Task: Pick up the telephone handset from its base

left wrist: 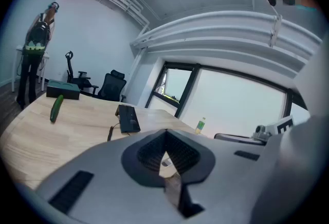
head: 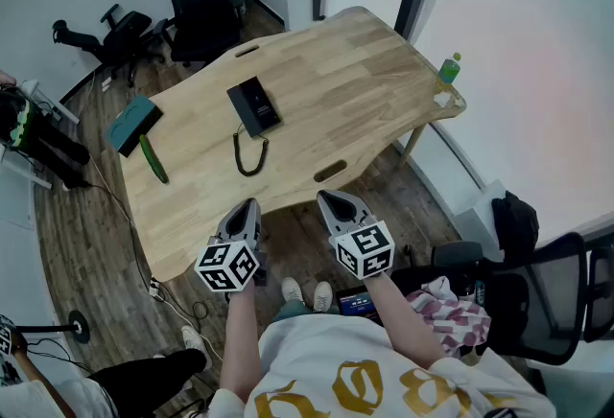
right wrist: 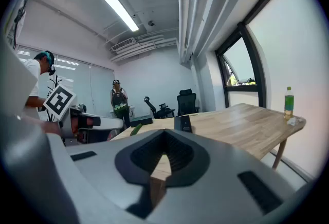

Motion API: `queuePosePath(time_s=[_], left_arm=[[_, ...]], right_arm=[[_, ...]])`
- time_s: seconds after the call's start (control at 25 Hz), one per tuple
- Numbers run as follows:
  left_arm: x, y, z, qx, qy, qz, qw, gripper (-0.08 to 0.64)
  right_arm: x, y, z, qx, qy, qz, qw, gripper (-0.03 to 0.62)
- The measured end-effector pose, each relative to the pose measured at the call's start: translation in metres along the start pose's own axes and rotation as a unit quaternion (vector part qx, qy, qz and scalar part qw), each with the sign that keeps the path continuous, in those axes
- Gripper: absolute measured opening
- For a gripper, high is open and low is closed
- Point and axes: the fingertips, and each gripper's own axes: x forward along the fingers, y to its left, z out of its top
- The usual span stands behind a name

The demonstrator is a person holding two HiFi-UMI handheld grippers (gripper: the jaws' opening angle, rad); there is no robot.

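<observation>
Room: an office with a light wooden tabletop (head: 365, 81), black chairs beyond it, and a window wall on the right.
Phone: a black phone (head: 254, 105) lies flat near the middle of the tabletop, well ahead of both grippers.
Handset: the handset (head: 247, 109) looks seated on its base. At this size its outline blends into the black block.
Cord: a dark coiled cord (head: 247, 155) loops from the phone's near end toward the person.
Left gripper: the left gripper (head: 251, 204) is held off the near edge, fingers clenched on nothing.
Right gripper: the right gripper (head: 325, 197) sits beside it, fingers also pressed together and empty.
Handling: the handset is probably light, stiff plastic with a smooth, slightly slippery shell.
Grip: take it across the narrow middle bar, fingers on its two long sides.
Risk: the cord will likely tug as it stretches and could drag the light base.
Nearby: a cucumber (head: 153, 158) and a teal box (head: 132, 124) lie well to the left, out of the way.
</observation>
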Motion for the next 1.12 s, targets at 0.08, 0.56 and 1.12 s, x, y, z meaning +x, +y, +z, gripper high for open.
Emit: queuePosePath(time_s=[0.08, 0.56, 1.12], left_arm=[[-0.003, 0.004, 0.001, -0.004, -0.001, 0.003, 1.0000, 0.006], [-0.007, 0.016, 0.002, -0.018, -0.002, 0.022, 0.9996, 0.006], [0.046, 0.049, 0.023, -0.043, -0.017, 0.024, 0.9986, 0.006]], right_arm=[[0.003, 0.003, 0.000, -0.001, 0.001, 0.002, 1.000, 0.005], [0.010, 0.001, 0.000, 0.011, -0.002, 0.014, 1.000, 0.005], [0.071, -0.030, 0.005, 0.007, 0.015, 0.023, 1.000, 0.005]])
